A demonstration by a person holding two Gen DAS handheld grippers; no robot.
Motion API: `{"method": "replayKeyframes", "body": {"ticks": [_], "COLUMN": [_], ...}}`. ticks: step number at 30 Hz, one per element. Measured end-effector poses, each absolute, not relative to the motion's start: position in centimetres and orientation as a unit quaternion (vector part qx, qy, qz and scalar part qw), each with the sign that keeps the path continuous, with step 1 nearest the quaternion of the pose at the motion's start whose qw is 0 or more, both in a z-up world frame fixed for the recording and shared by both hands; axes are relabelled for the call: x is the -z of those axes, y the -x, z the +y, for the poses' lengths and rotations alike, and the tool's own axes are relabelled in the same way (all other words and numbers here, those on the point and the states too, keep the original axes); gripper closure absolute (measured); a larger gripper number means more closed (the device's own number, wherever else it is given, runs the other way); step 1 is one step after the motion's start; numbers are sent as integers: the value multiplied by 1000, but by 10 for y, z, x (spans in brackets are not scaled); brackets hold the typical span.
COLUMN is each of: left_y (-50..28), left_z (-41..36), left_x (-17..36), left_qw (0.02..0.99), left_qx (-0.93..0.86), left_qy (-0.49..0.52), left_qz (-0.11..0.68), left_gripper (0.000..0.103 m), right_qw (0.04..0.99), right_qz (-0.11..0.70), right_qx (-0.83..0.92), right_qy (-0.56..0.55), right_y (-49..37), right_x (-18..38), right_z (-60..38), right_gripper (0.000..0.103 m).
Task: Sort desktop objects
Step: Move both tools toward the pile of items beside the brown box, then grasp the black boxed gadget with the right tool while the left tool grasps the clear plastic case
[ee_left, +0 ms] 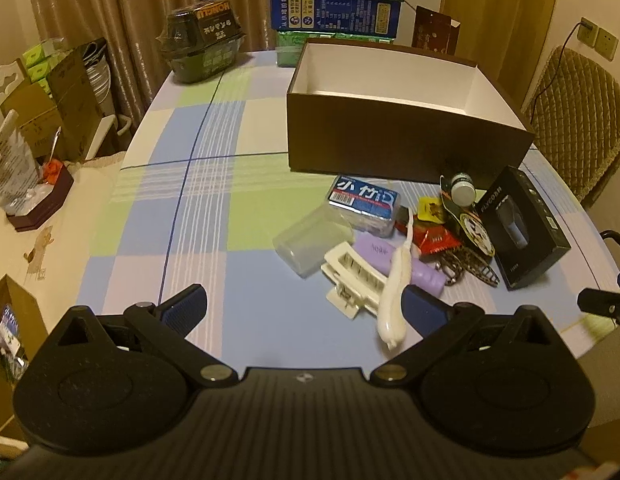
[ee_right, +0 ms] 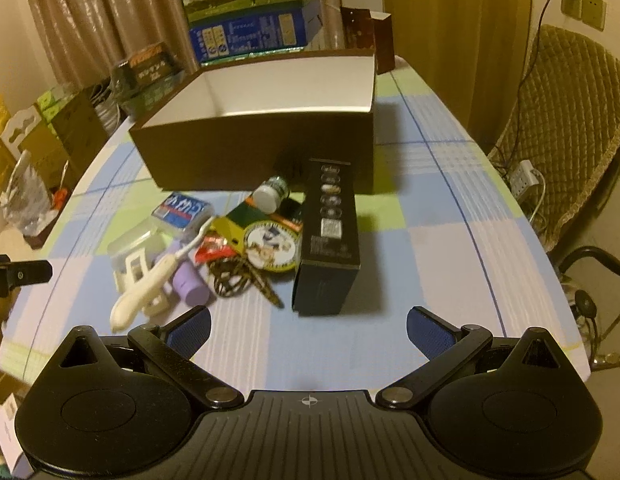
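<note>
Dim, warm yellow indoor lighting in both views, with a strong amber cast on the walls and curtains (ee_left: 109,12). The brown box (ee_right: 261,152) throws a soft shadow onto the checked tablecloth (ee_right: 410,248) to its right. Strong fisheye bending and dark vignetting at the corners. Overall soft focus with grain; small print is illegible.

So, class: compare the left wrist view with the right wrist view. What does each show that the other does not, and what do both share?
Only the left wrist view shows the black box's front with its printed picture. Only the right wrist view shows that box's back with a column of small icons, and a white power strip on the floor by the chair. Both show the empty open brown box, the white toothbrush, the purple tube, the small bottle and the checked tablecloth. Both grippers, left and right, are open.
</note>
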State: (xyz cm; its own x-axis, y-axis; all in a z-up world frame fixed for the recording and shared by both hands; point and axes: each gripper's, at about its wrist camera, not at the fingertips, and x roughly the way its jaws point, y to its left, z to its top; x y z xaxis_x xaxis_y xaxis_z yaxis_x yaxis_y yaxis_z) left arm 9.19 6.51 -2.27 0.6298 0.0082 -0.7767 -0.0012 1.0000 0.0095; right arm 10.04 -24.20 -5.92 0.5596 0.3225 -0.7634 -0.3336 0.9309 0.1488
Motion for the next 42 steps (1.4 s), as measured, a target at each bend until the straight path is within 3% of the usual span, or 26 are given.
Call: {"method": "replayKeyframes", "body": {"ticks": [14, 25, 32, 36, 42], "left_y": [-144, -179, -196, -203, -213], "left_z": [75, 84, 88, 89, 87], "left_x": [41, 62, 75, 81, 90], "left_qw": [904, 896, 890, 886, 879], "left_qx": [37, 64, 72, 79, 96], "left_qy": [-30, -38, -51, -58, -73], "left_qz": [424, 437, 448, 453, 462], "left_gripper": [6, 9, 9, 9, 14], "right_qw": [890, 887, 882, 880, 887], "right_qz": [420, 429, 440, 443, 432], "right_qx": [-179, -174, -169, -169, -158], "right_qy": [2, -1, 4, 15, 39], "right_y": [-147, -187, -204, -208, -205], "right_x": [67, 88, 101, 104, 100], "right_z": [-232, -225, -216, -213, -214], "right_gripper": [3, 35, 47, 60, 63]}}
